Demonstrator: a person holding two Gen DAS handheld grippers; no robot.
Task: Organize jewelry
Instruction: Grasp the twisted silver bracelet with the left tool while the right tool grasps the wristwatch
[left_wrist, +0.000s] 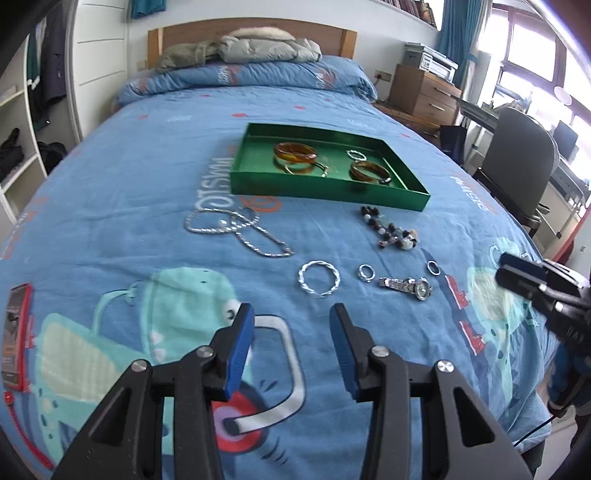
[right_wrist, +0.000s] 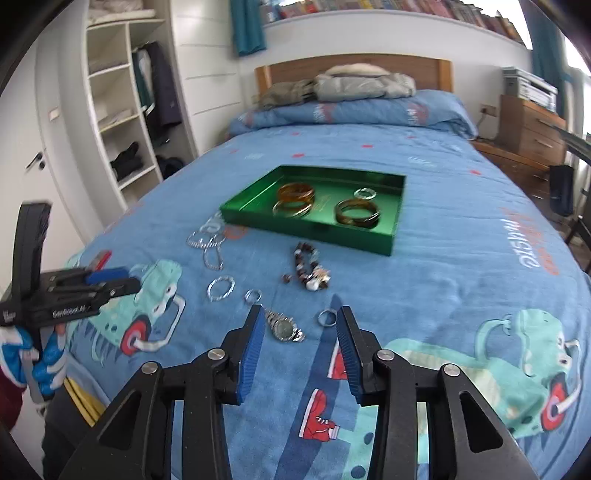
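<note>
A green tray (left_wrist: 325, 192) (right_wrist: 306, 230) lies mid-bed and holds amber bangles (left_wrist: 295, 153) (right_wrist: 356, 212) and a small silver ring. On the blue bedspread before it lie a silver chain necklace (left_wrist: 236, 229), a beaded bracelet (left_wrist: 391, 229) (right_wrist: 308, 266), a twisted silver bracelet (left_wrist: 318, 278) (right_wrist: 220, 288), two rings (left_wrist: 365, 273) (right_wrist: 327, 317) and a silver watch (left_wrist: 406, 285) (right_wrist: 284, 325). My left gripper (left_wrist: 291, 314) is open and empty, just short of the twisted bracelet. My right gripper (right_wrist: 301, 315) is open and empty, with the watch lying between its fingertips.
A red phone (left_wrist: 14, 332) lies at the bed's left edge. Folded duvet and jacket (left_wrist: 258, 48) sit at the headboard. A wooden drawer unit (left_wrist: 424, 92) and an office chair (left_wrist: 517, 155) stand to the right. Open wardrobe shelves (right_wrist: 118, 110) stand to the left.
</note>
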